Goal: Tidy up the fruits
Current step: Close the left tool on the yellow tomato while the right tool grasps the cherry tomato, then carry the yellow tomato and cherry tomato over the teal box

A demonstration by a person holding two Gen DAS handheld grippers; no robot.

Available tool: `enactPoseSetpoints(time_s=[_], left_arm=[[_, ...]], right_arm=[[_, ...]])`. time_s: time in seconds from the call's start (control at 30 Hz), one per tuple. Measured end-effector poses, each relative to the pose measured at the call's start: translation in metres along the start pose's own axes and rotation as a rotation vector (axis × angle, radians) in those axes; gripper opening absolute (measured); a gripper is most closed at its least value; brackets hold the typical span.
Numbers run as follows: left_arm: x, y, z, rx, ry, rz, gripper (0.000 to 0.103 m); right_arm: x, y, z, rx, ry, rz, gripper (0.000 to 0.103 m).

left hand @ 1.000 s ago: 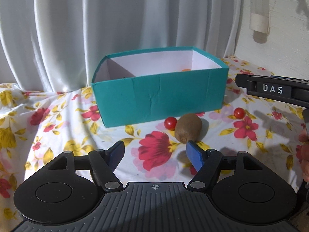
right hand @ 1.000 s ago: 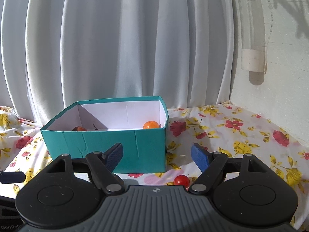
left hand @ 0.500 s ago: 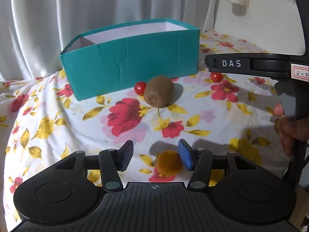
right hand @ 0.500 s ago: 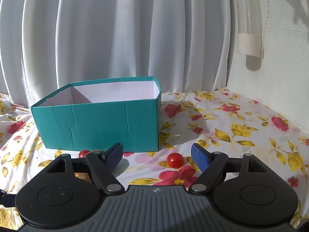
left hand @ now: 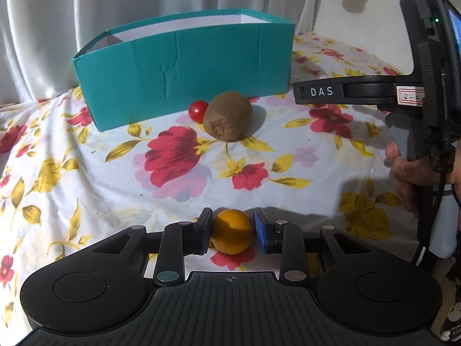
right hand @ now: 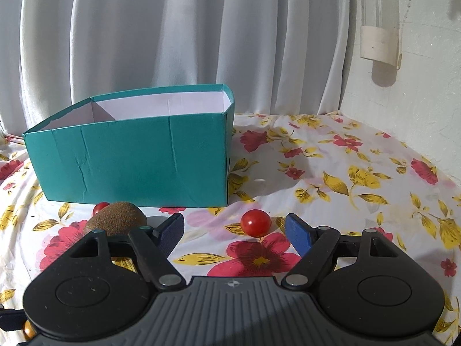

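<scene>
Left wrist view shows the left gripper (left hand: pixel 232 232) with its two pads pressed on both sides of a small orange fruit (left hand: pixel 232 233), which sits low on the flowered cloth (left hand: pixel 86 190) at the near edge. The pads meet the fruit at its widest part, probably so that the round skin does not slip out when it is lifted. Farther away, a kiwi (left hand: pixel 228 119) lies just in front of the teal box (left hand: pixel 184 69), with a cherry tomato (left hand: pixel 198 110) touching its left side. The box is open on top, so I judge the fruits should go there.

The right gripper (right hand: pixel 235 228) hangs with its jaws spread wide and holds nothing. A second cherry tomato (right hand: pixel 255 222) lies between and a little beyond its fingertips, near the right corner of the box, so this seems the next fruit to take.
</scene>
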State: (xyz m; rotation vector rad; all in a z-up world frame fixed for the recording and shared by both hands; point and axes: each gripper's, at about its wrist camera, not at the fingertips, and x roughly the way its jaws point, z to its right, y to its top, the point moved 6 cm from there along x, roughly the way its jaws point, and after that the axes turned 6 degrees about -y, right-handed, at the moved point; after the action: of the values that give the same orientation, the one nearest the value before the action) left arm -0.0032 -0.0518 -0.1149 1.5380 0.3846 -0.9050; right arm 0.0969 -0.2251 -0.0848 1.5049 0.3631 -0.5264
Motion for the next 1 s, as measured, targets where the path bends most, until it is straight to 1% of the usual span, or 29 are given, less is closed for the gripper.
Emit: enactPoseSetpoints(time_s=[0.07,0.17,0.23,0.27,0.33,0.37,0.4,0.57,0.67,0.73,0.83,1.0], left_arm=[[0.001,0.003,-0.005,-0.003,0.026,-0.002,0.034],[0.002,0.006,-0.012,-0.026,0.038,-0.016,0.034],[0.002,0.009,-0.016,-0.030,0.051,-0.015,0.034],[0.002,0.010,-0.018,-0.033,0.057,-0.016,0.034],[0.003,0.012,-0.021,-0.039,0.067,-0.017,0.034],[0.003,0.013,-0.023,-0.046,0.071,-0.018,0.034],[0.003,0.014,-0.026,-0.055,0.074,-0.022,0.034],[0.001,0.022,-0.036,-0.088,0.092,-0.028,0.034],[-0.005,0.034,-0.041,-0.097,0.103,-0.024,0.034],[-0.011,0.045,-0.045,-0.110,0.111,-0.013,0.034],[-0.024,0.074,-0.055,-0.132,0.140,0.022,0.034],[-0.051,0.138,-0.072,-0.143,0.212,0.126,0.034]], right_arm=[[0.011,0.000,0.000,-0.009,-0.007,-0.017,0.076],[0.029,0.001,0.001,-0.021,-0.014,-0.043,0.072],[0.043,0.001,0.003,-0.023,-0.023,-0.077,0.060],[0.048,0.000,0.005,-0.014,-0.021,-0.091,0.058],[0.058,-0.003,0.007,0.000,-0.023,-0.125,0.047],[0.058,-0.003,0.008,0.001,-0.022,-0.115,0.043],[0.058,-0.002,0.009,-0.005,-0.023,-0.111,0.030],[0.053,-0.002,0.014,0.003,-0.013,-0.124,0.029],[0.037,0.006,0.015,0.007,0.006,-0.111,0.029],[0.022,0.015,0.013,0.014,0.037,-0.095,0.029],[-0.002,0.034,0.007,0.021,0.094,-0.060,0.029],[-0.029,0.077,-0.012,0.013,0.179,0.006,0.029]])
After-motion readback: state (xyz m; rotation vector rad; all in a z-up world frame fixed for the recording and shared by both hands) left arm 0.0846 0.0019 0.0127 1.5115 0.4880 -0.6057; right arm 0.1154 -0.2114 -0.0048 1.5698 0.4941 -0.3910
